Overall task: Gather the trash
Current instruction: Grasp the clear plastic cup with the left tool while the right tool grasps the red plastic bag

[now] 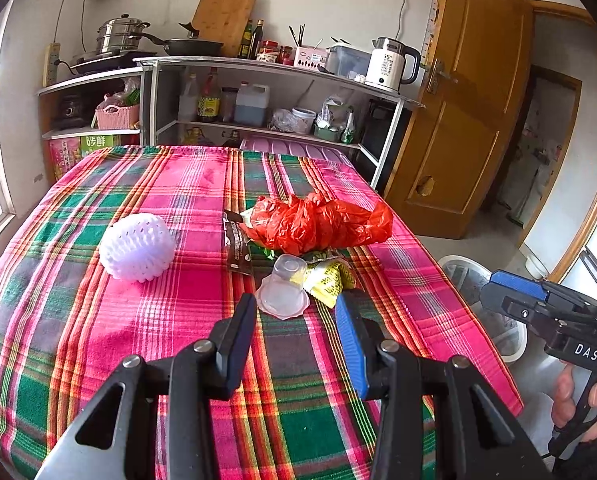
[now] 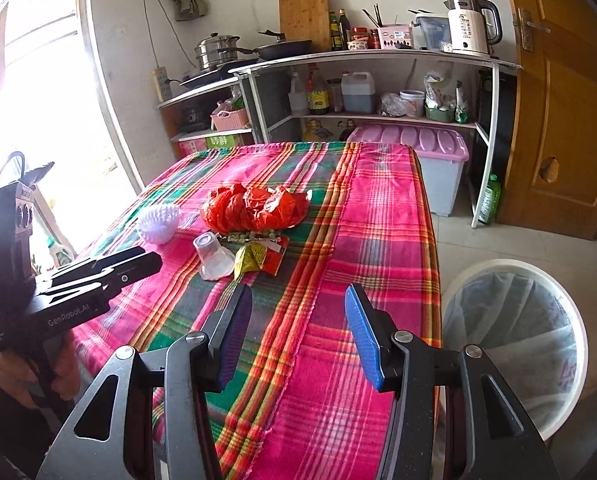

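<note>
Plaid cloth in pink, green and orange covers the worktop (image 1: 146,360) where the rubbish waits: a crumpled red plastic bag (image 1: 318,224), a white foam fruit net (image 1: 136,246) off to its left, and, nearest the person, an upturned clear plastic cup (image 1: 284,290) touching a yellow wrapper (image 1: 328,280) and a brown wrapper (image 1: 236,246). The left tool (image 1: 296,312) hovers just short of the cup, jaws apart and empty; the right tool (image 2: 298,304) hangs over bare cloth, likewise apart with nothing between its pads. The cup looks the likely first pick. Taking it well probably means closing on its narrower upturned base rather than the flared rim, and gently, since thin plastic buckles and may skid on cloth. Only the right wrist view shows the lined white bin (image 2: 514,344) whole, on the floor just beside the worktop's right edge; the left wrist view catches merely its rim, but shows the brown wrapper plainly.
</note>
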Tool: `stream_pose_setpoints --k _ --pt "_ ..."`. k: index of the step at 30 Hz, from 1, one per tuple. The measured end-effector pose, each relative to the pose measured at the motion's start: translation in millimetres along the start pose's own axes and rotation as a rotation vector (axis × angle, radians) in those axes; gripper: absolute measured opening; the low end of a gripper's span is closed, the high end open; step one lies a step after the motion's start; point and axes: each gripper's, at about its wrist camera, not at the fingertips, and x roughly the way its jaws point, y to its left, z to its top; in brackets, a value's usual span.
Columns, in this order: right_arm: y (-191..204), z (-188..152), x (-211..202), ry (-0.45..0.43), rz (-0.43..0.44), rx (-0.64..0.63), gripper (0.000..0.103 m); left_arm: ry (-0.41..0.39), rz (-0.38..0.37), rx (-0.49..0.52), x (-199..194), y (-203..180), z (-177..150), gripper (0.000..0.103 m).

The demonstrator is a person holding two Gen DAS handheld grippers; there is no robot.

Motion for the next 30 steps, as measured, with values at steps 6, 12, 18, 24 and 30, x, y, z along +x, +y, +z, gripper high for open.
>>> stream_pose_setpoints --k 6,12,18,24,30 --pt "-1.3 13.1 17.4 0.007 0.002 -0.006 0.050 0.034 -0.005 -0.005 27.5 2.2 11.0 0.043" --pt "-5.3 24.7 35.1 0.016 0.014 -0.002 0.050 0.073 -0.008 0.003 50.9 -1.8 20.1 0.043" --pt "-6.5 35.3 51.2 0.024 0.041 0.003 0.050 0.108 -0.006 0.002 66.7 -1.4 23.0 0.043" --pt "-3.0 47.0 66.6 0.034 0.070 0.008 0.050 0.125 -0.017 -0.012 72.8 1.5 20.9 0.032" --pt "-5.2 54.6 89.6 0.069 0.099 0.059 0.050 0.107 -0.043 -0.021 65.3 5.9 18.5 0.031"
